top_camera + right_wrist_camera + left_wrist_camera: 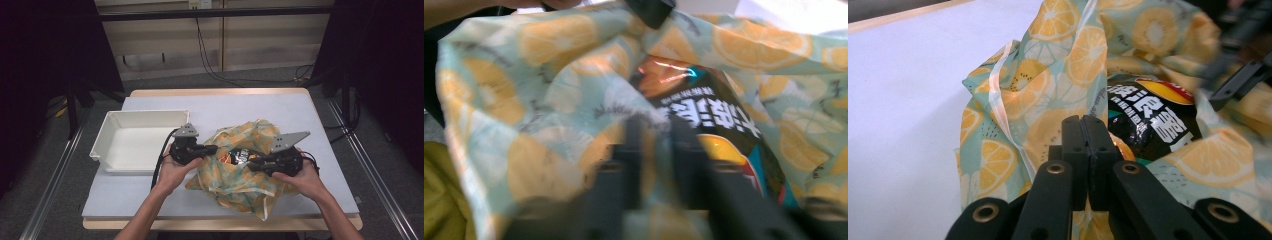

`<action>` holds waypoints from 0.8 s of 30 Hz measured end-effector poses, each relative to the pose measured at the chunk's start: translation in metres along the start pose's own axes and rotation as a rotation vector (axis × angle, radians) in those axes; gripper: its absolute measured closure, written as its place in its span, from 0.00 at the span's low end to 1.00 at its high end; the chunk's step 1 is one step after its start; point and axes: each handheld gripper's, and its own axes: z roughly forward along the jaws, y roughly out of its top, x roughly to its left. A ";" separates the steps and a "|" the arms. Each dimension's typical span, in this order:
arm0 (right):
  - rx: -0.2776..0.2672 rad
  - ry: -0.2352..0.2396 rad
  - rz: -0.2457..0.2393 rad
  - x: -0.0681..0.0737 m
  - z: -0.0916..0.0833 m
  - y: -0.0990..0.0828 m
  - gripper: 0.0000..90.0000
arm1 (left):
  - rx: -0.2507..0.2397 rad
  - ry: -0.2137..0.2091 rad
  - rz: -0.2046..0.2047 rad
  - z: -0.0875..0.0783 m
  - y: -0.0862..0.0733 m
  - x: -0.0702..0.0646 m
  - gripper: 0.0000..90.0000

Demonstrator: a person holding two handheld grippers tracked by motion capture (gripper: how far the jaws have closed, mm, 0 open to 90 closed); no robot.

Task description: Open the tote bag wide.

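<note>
Thin fabric-like bag (240,170) printed with orange and kiwi slices on pale green, lying crumpled on the light grey worktop (150,195) to the right of an empty white plastic tray (137,140). Inside its open mouth sits a glossy black snack packet (1148,117) with an orange-and-red band; large white characters show on it but cannot be read with confidence, and no brand can be made out. The bag looks soft, light and limp, likely to sag and slide; it is best taken by the mouth hem or its pale handle strip. The packet looks slick, crinkly and crushable. Left gripper (1083,130): jaws closed together, pinching the bag's left rim. Right gripper (256,164): jaws closed on the opposite rim, blurred in the right gripper view.
</note>
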 end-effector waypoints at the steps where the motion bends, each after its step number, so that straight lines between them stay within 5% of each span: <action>1: -0.021 0.027 -0.006 0.003 -0.003 -0.001 1.00 | 0.006 0.009 -0.001 -0.001 0.000 0.001 1.00; 6: -0.013 0.061 -0.023 0.020 -0.011 -0.008 1.00 | 0.002 0.011 -0.011 0.000 -0.001 0.003 1.00; 15: 0.027 0.077 -0.009 0.043 -0.025 -0.047 1.00 | 0.038 0.039 -0.023 0.001 -0.003 0.010 1.00; 24: 0.036 0.069 0.012 0.043 -0.033 -0.064 1.00 | 0.022 0.013 -0.032 -0.002 -0.011 0.012 1.00</action>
